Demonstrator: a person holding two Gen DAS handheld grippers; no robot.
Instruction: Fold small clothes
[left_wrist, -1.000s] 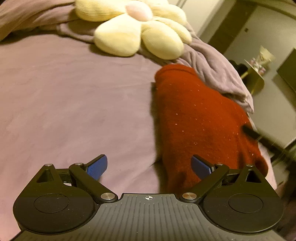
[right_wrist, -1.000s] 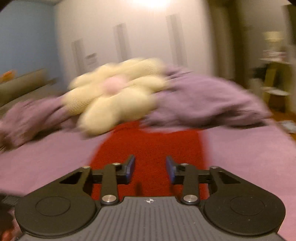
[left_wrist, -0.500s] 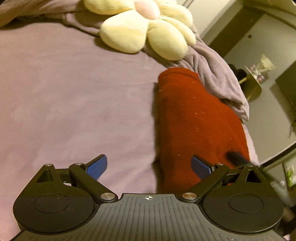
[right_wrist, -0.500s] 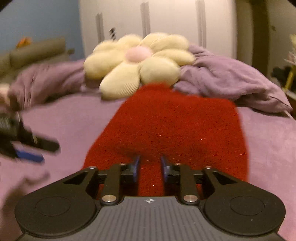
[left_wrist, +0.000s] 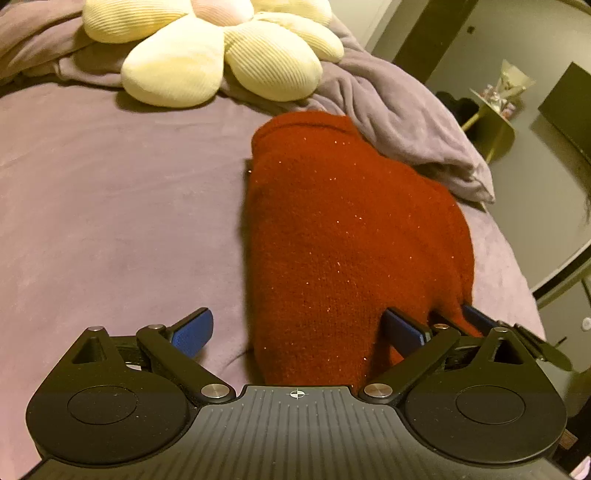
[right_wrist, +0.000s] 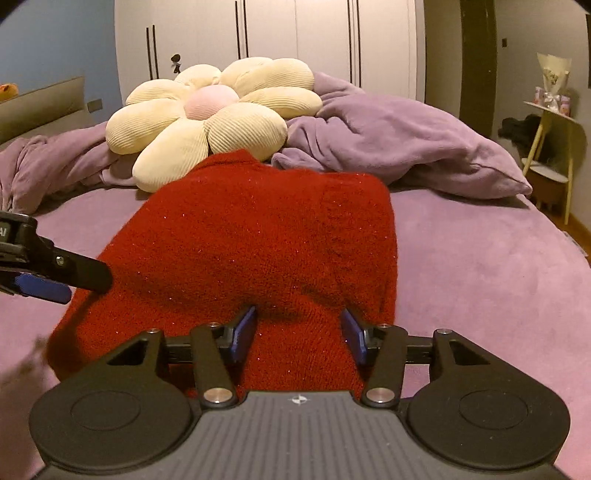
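- The left gripper (left_wrist: 301, 328) has its blue pads (left_wrist: 194, 328) spread wide, holding nothing; the near end of the red knitted garment (left_wrist: 351, 236) lies between them, against the right-hand pad.
- The right gripper (right_wrist: 299, 332) has its fingers parted about halfway, empty, with the garment's near edge between the pads (right_wrist: 243, 332).
- The garment lies folded lengthwise on the purple bed cover (right_wrist: 480, 266).
- Beyond its far end sit a cream flower-shaped cushion (right_wrist: 207, 110) and a rumpled purple blanket (right_wrist: 399, 144).
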